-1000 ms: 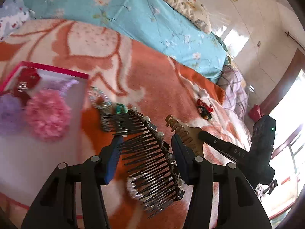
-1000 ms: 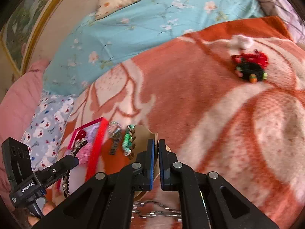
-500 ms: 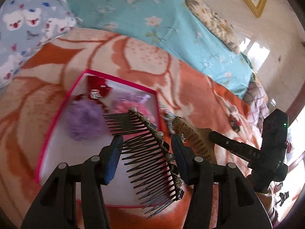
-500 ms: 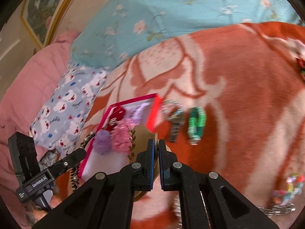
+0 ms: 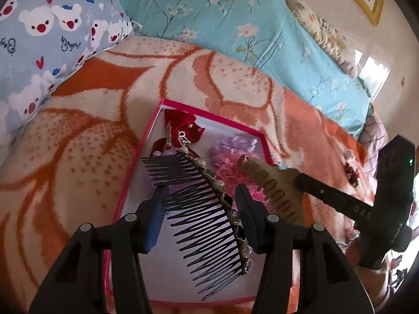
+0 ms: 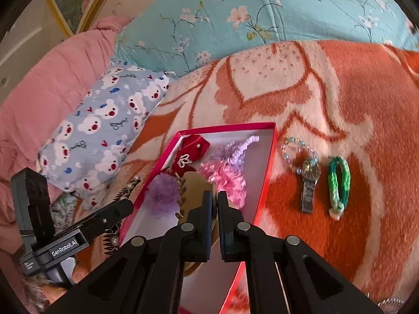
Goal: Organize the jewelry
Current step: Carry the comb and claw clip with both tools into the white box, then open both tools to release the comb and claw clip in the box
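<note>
My left gripper (image 5: 201,192) is shut on a black toothed hair comb (image 5: 209,217) with a pearl-studded spine, held above the pink-rimmed white box (image 5: 138,167). My right gripper (image 6: 215,196) is shut on a tan hair comb (image 6: 195,185), which hangs over the box (image 6: 264,183) interior. The tan comb (image 5: 269,183) shows just right of the black one in the left wrist view. Inside the box lie a red bow clip (image 6: 192,147), a purple pompom (image 6: 163,196), a pink scrunchie (image 6: 227,180) and a lilac scrunchie (image 6: 235,149).
On the orange-and-cream blanket (image 6: 340,104) right of the box lie a bead bracelet (image 6: 288,151), a wristwatch (image 6: 309,183) and a green woven bracelet (image 6: 339,183). A bear-print pillow (image 5: 47,39) and a teal floral quilt (image 5: 235,26) lie behind.
Both grippers have swung left with their combs. The box, first off to the left, now lies right under them. Neither grip has changed.
</note>
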`<state>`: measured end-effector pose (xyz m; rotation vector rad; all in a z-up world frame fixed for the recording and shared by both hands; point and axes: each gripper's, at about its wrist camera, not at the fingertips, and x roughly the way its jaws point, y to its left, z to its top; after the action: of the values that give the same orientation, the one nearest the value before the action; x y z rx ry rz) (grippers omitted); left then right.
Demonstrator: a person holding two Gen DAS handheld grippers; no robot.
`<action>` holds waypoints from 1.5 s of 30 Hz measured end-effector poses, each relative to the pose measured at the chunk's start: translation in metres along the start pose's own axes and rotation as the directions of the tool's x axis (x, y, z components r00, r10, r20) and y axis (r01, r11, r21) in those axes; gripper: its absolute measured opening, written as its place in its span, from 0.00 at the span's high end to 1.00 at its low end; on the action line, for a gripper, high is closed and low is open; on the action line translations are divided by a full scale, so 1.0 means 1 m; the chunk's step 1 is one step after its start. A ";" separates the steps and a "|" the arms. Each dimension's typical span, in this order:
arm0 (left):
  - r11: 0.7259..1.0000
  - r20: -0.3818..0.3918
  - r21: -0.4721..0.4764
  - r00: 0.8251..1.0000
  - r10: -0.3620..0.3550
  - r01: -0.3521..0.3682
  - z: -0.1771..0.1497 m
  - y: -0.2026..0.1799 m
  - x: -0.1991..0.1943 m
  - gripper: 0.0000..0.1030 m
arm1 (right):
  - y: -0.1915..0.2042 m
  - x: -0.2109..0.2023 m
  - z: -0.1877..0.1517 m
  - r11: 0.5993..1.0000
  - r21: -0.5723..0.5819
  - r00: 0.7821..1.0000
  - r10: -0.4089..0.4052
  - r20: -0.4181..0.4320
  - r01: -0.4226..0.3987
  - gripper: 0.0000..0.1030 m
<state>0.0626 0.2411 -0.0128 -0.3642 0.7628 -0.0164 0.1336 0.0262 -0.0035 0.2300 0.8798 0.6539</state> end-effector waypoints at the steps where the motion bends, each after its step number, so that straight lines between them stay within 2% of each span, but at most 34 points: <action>1: 1.000 -0.007 0.004 1.000 -0.001 0.001 -0.001 0.000 0.003 0.50 | -0.001 0.005 0.001 1.000 -0.002 1.000 -0.007 -0.006 0.007 0.96; 13: 0.999 -0.124 0.005 0.991 0.051 -0.051 -0.012 0.011 0.032 0.52 | -0.009 0.043 -0.015 0.999 -0.019 0.996 -0.032 -0.084 0.031 0.96; 23: 0.998 -0.137 0.009 0.989 0.063 -0.062 -0.012 0.011 0.034 0.52 | -0.006 0.044 -0.014 0.998 -0.047 0.995 -0.048 -0.091 0.044 0.95; 27: 0.998 -0.144 0.002 0.987 0.067 -0.067 -0.012 0.012 0.035 0.51 | -0.006 0.044 -0.014 0.998 -0.044 0.994 -0.048 -0.095 0.044 0.91; 33: 0.997 -0.152 -0.011 0.986 0.071 -0.074 -0.013 0.014 0.035 0.51 | -0.009 0.044 -0.013 0.999 -0.025 0.994 -0.037 -0.104 0.035 0.90; 35: 0.997 -0.156 -0.009 0.985 0.077 -0.079 -0.013 0.014 0.035 0.49 | -0.008 0.042 -0.012 0.999 -0.024 0.994 -0.034 -0.105 0.032 0.89; 39: 0.996 -0.177 -0.018 0.981 0.081 -0.086 -0.015 0.016 0.037 0.46 | -0.005 0.038 -0.010 1.000 -0.017 0.995 -0.019 -0.099 0.018 0.73; 45: 0.994 -0.179 -0.025 0.979 0.099 -0.105 -0.018 0.018 0.030 0.36 | -0.002 0.019 -0.007 1.000 -0.012 0.997 0.000 -0.075 -0.001 0.71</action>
<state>0.0702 0.2483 -0.0507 -0.3589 0.9585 0.0617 0.1376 0.0358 -0.0211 0.1961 0.9473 0.6712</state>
